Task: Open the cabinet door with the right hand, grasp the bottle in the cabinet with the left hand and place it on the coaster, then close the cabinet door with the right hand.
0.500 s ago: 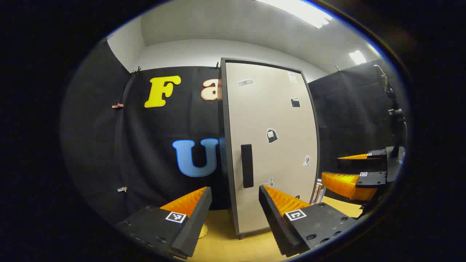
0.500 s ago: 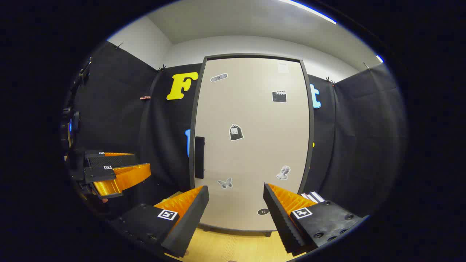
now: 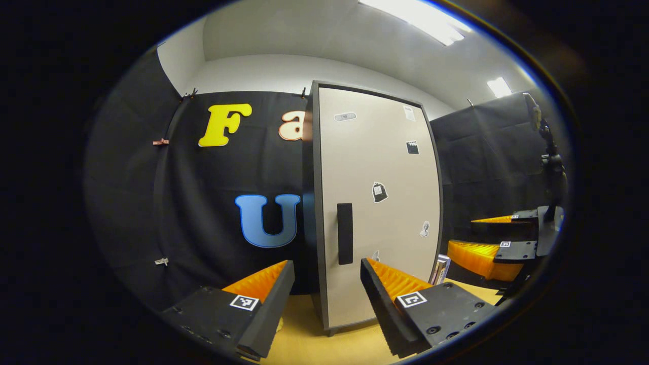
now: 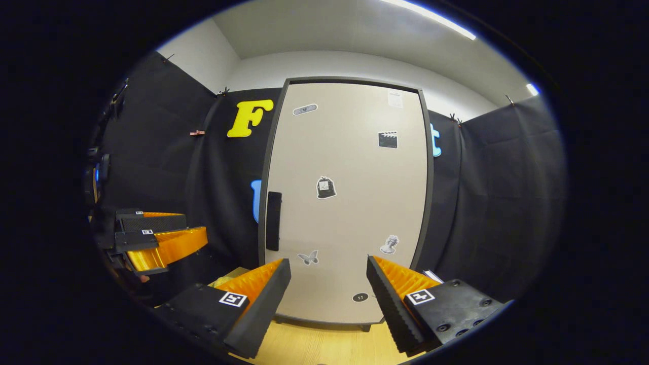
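Observation:
A tall cabinet stands on the wooden table with its pale door (image 4: 350,203) shut. The door (image 3: 380,203) carries small stickers and a dark vertical handle (image 4: 274,221) on its left edge; the handle (image 3: 345,233) sits straight ahead in the left gripper view. My right gripper (image 4: 328,284) hangs open in front of the door's lower part, apart from it. My left gripper (image 3: 327,286) is open too, a short way before the handle. Each gripper appears off to the side in the other's view: the right gripper (image 3: 499,238) and the left gripper (image 4: 162,233). The cabinet's inside is hidden behind the door.
Black cloth walls close in the booth behind and beside the cabinet. A few books (image 3: 440,268) stand at the cabinet's right foot. A yellowish flat thing (image 4: 223,280) lies on the table (image 4: 314,347) left of the cabinet. A stand (image 3: 550,167) rises at far right.
Both grippers have drifted slightly, so the cabinet sits a little differently in each view. The door stays shut and both grippers stay open.

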A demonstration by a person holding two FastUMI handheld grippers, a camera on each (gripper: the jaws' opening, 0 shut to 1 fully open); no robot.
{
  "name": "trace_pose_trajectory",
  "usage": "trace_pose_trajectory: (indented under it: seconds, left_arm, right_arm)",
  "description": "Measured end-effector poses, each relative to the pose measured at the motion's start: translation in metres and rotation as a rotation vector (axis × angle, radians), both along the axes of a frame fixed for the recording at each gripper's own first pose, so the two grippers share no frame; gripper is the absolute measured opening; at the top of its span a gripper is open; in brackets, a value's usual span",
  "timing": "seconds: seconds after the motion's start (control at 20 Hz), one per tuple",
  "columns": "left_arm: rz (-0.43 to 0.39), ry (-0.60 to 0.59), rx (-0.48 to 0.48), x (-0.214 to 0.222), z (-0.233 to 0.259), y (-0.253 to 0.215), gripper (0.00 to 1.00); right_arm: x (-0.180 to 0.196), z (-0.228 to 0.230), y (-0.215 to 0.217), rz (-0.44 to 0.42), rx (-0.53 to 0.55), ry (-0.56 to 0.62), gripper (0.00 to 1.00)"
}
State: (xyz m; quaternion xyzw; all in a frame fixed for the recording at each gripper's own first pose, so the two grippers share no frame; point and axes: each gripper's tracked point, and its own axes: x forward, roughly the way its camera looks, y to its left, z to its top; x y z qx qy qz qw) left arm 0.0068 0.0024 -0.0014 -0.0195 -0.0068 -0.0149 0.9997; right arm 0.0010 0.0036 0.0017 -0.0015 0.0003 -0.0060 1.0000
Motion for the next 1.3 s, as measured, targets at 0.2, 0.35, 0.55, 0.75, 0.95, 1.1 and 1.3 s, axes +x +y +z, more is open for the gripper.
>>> trace_pose_trajectory:
  seconds: [0.2, 0.35, 0.55, 0.75, 0.95, 1.1, 1.3]
  left_arm:
    - [-0.003, 0.003, -0.004, 0.003, -0.001, -0.002, 0.84]
    - [-0.019, -0.007, -0.005, 0.002, 0.001, -0.006, 0.84]
    - [-0.016, -0.016, 0.009, 0.002, 0.003, -0.004, 0.84]
    - [-0.006, -0.009, 0.010, 0.000, -0.001, 0.002, 0.84]
    - [0.020, -0.010, 0.018, -0.006, -0.004, 0.020, 0.84]
    - [0.032, -0.013, 0.029, -0.013, -0.006, 0.035, 0.84]
    - [0.071, -0.015, 0.069, -0.020, -0.010, 0.061, 0.84]
  right_arm:
    - [0.000, 0.002, -0.008, -0.018, 0.026, -0.001, 0.98]
    - [0.000, 0.005, -0.018, -0.042, 0.004, -0.013, 0.98]
    - [0.002, 0.008, -0.014, -0.032, -0.004, -0.025, 0.98]
    - [0.007, 0.018, -0.005, -0.004, 0.025, -0.071, 0.97]
    - [0.024, 0.026, 0.016, 0.048, 0.054, -0.099, 0.97]
    - [0.043, 0.026, 0.040, 0.089, 0.060, -0.092, 0.97]
    - [0.078, 0.011, 0.072, 0.128, 0.066, -0.035, 0.97]
